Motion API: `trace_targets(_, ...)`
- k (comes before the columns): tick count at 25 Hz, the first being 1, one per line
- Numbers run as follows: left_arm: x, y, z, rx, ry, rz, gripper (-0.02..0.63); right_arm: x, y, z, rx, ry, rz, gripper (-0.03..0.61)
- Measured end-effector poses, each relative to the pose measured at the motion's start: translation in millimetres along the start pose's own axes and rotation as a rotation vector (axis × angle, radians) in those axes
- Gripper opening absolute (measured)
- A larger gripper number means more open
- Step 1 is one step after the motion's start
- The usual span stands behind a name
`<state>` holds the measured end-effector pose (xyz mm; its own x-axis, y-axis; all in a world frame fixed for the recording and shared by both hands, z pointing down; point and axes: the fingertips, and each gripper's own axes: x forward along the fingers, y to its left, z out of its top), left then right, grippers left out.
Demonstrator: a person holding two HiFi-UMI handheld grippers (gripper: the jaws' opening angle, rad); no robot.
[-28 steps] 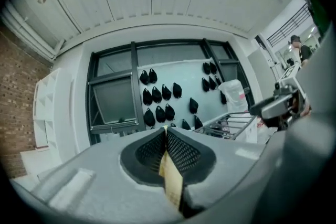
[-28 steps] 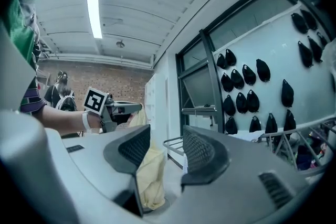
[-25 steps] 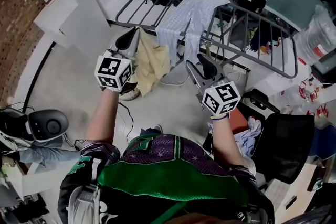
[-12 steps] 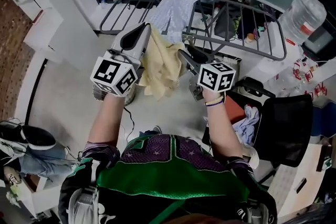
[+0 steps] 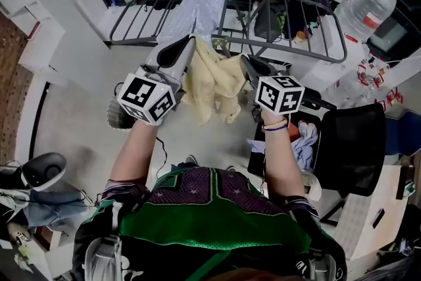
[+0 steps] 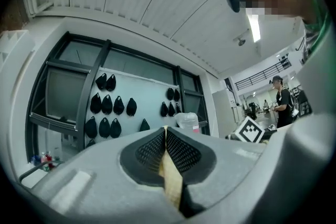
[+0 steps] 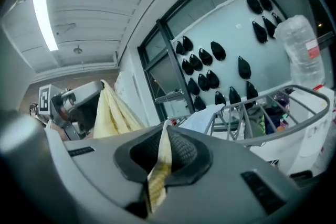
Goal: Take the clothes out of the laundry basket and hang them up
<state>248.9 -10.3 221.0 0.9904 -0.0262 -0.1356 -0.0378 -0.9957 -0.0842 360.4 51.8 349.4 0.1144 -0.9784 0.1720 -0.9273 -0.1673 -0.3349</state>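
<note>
Drying rack (image 7: 286,126) is standing straight ahead of both grippers: grey metal tube, rounded corners, parallel thin bars, wings folded out. It is sitting between the grippers and the pale wall panel. A black mesh basket (image 5: 352,141) is sitting low at the right, beside the right arm, with a light crumpled garment (image 5: 304,147) lying in it. A clear plastic water bottle (image 5: 364,3) is standing past the rack's right end. A white-blue striped garment (image 5: 197,10) is already hanging over the rack's middle, soft and drooping off the near rail.

The yellow cloth (image 5: 214,79) is hanging in the air between the two grippers, in front of the rack and not touching it; thin, creased fabric, sagging in folds at the centre.

Left gripper (image 5: 186,44) is clamping one edge of the cloth, jaws together on it, a yellow strip showing between the ribbed black pads (image 6: 178,152). Right gripper (image 5: 250,66) is closing on the opposite edge, with a fold of the cloth pinched between its jaws.

Black teardrop-shaped pieces (image 6: 107,105) are hanging in rows on the wall panel behind the rack.
</note>
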Motion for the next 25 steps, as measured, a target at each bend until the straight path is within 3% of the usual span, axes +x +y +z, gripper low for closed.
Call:
trace_targets(4,1.4,-3.6,-20.6,-0.02,0.045,-0.015,0.021,-22.9,-14.5,37.0,-0.028,-0.095,-0.025,0.012)
trace_targets(13,8.0,10.7,-39.1,-0.049,0.095,0.048,0.021,-74.7,-32.9,104.0,-0.07,-0.263,-0.041,0.011)
trace_targets(25,52.2,-16.4,18.7,0.064,0.021,0.069,0.021,-137.6,-46.5,158.6,-0.175,-0.378,0.013,0.011)
